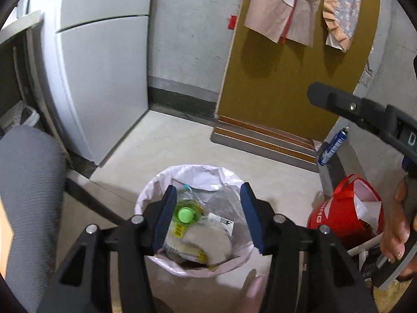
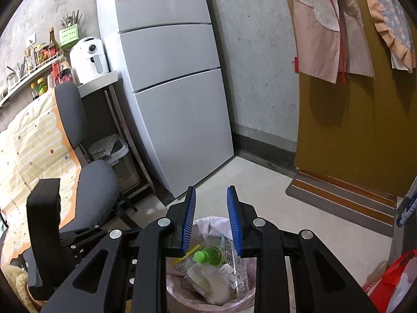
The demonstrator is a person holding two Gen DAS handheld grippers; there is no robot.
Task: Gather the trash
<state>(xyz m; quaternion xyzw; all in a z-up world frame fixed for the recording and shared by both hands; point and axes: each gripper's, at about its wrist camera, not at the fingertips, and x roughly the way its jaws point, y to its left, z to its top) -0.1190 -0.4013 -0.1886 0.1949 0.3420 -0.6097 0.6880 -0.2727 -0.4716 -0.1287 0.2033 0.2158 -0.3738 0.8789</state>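
You are looking at evenly lit, fairly bright indoor views. Hanging clothes [image 1: 284, 7] cast soft shadows on the door [image 1: 286, 78]. Fisheye lenses bend the refrigerator [image 2: 169, 78] and blacken the corners. Your left view is slightly motion-blurred.

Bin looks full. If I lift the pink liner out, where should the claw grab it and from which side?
Probably pinch the pink liner at its rim fold, left side, coming from above with one finger inside. There it drapes over the edge; the green-capped bottle and wrappers crowd the middle. The left claw, open, hovers above.
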